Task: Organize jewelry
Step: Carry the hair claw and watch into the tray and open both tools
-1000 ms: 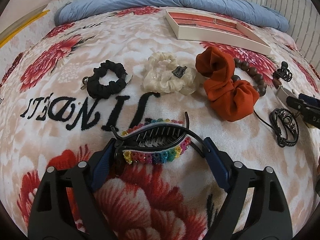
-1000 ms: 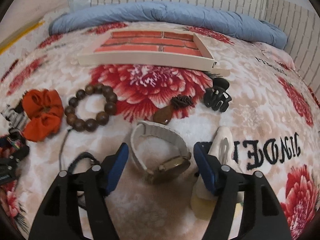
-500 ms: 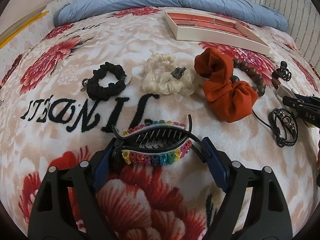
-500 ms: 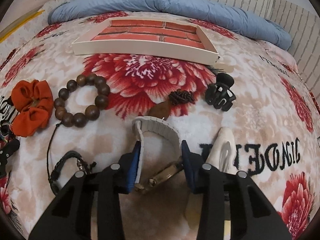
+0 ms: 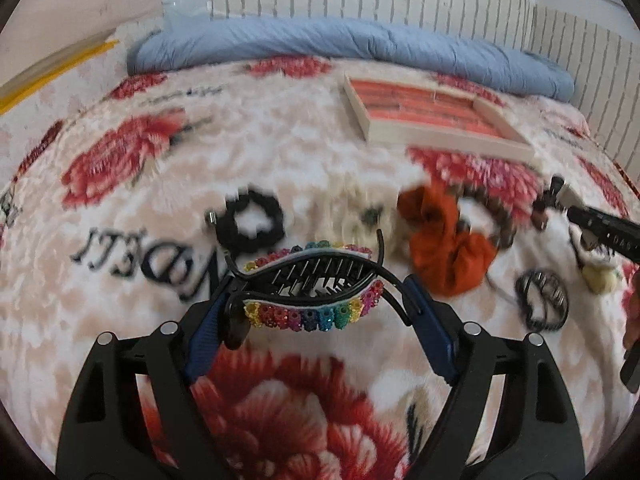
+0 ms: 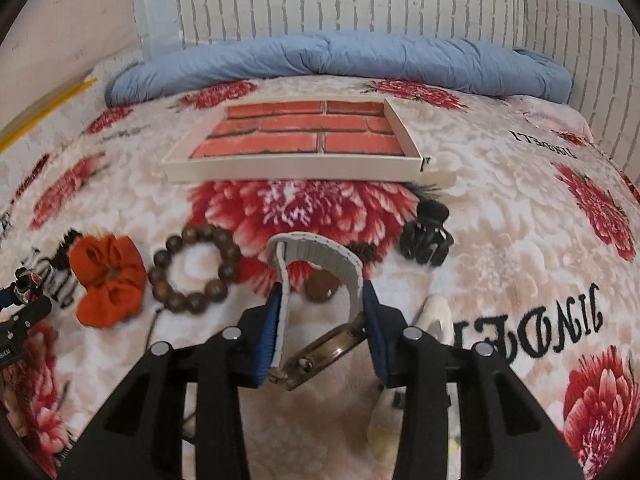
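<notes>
My left gripper (image 5: 316,300) is shut on a black hair clip with rainbow beads (image 5: 312,280) and holds it above the floral blanket. My right gripper (image 6: 320,312) is shut on a white-strap watch (image 6: 320,280) with a brass case, lifted off the blanket. A shallow white tray with a red brick lining (image 6: 296,140) lies at the back; it also shows in the left wrist view (image 5: 432,116). An orange scrunchie (image 5: 444,244), a black scrunchie (image 5: 252,224) and a wooden bead bracelet (image 6: 196,268) lie on the blanket.
A black claw clip (image 6: 426,236), a brown pendant (image 6: 320,290) and a cream clip (image 6: 432,316) lie near the right gripper. A black cord bracelet (image 5: 542,300) lies at the right. A rolled blue quilt (image 6: 340,60) lines the back wall.
My right gripper has shut on the watch and lifted it. My left gripper has risen with the rainbow clip, and both views now tilt up toward the wall.
</notes>
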`<state>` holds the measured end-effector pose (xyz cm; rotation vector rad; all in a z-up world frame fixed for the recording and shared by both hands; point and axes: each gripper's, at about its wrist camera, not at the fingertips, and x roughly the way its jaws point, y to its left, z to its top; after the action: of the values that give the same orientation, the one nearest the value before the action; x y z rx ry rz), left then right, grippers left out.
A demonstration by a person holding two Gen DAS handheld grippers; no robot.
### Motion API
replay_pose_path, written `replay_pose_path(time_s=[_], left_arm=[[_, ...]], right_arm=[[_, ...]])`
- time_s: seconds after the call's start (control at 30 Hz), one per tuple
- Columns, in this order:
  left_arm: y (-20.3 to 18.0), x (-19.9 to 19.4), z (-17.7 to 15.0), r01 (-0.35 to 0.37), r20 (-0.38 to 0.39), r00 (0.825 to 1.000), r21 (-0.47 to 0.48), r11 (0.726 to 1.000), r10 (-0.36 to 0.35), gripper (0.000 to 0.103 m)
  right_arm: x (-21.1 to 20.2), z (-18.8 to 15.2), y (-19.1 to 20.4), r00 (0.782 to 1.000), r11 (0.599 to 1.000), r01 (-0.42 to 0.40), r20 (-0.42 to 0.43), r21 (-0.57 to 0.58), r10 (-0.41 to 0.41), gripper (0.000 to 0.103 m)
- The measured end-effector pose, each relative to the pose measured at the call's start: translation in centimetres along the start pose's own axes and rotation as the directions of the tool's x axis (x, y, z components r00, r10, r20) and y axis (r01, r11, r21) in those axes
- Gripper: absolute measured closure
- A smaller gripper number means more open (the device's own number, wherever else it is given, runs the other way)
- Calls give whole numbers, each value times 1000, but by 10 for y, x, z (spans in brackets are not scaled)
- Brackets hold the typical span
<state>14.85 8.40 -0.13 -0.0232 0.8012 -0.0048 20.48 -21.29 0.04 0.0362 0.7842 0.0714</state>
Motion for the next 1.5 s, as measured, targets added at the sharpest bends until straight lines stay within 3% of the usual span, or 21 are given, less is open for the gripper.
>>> replay_pose_path(time_s=[0.17, 0.4, 0.67, 0.8, 1.0, 1.2, 1.43, 1.5], left_arm=[[-9, 1, 55, 21, 49, 999, 2, 1000, -21, 22], [-42, 38, 136, 63, 75, 995, 9, 998, -63, 22], [-94, 132, 232, 83, 38, 996, 35, 996, -84, 22], [-115, 190, 263, 43, -1, 999, 65, 997, -43, 22], [-128, 263, 290, 40, -116, 993, 40, 998, -35, 22], [-134, 312, 297, 21, -233, 973, 44, 999, -10, 22], [-125, 333, 289, -29, -253, 967, 55, 998, 42, 22], [-122, 332, 290, -21, -251, 967, 35, 999, 29, 22]], right_arm=[[6, 29, -12, 999, 999, -28, 20, 39, 27, 64], [39, 94, -31, 999, 999, -11, 40, 45, 9, 64], [121, 179, -43, 999, 999, 18, 26, 44, -19, 64], [173, 211, -48, 999, 998, 30, -13, 50, -30, 64], [237, 234, -47, 990, 996, 94, -106, 9, -92, 64], [271, 244, -44, 981, 994, 107, -164, -20, -108, 64], [287, 243, -42, 972, 991, 121, -196, -53, -129, 64], [285, 243, -41, 972, 991, 118, -197, -60, -128, 57]])
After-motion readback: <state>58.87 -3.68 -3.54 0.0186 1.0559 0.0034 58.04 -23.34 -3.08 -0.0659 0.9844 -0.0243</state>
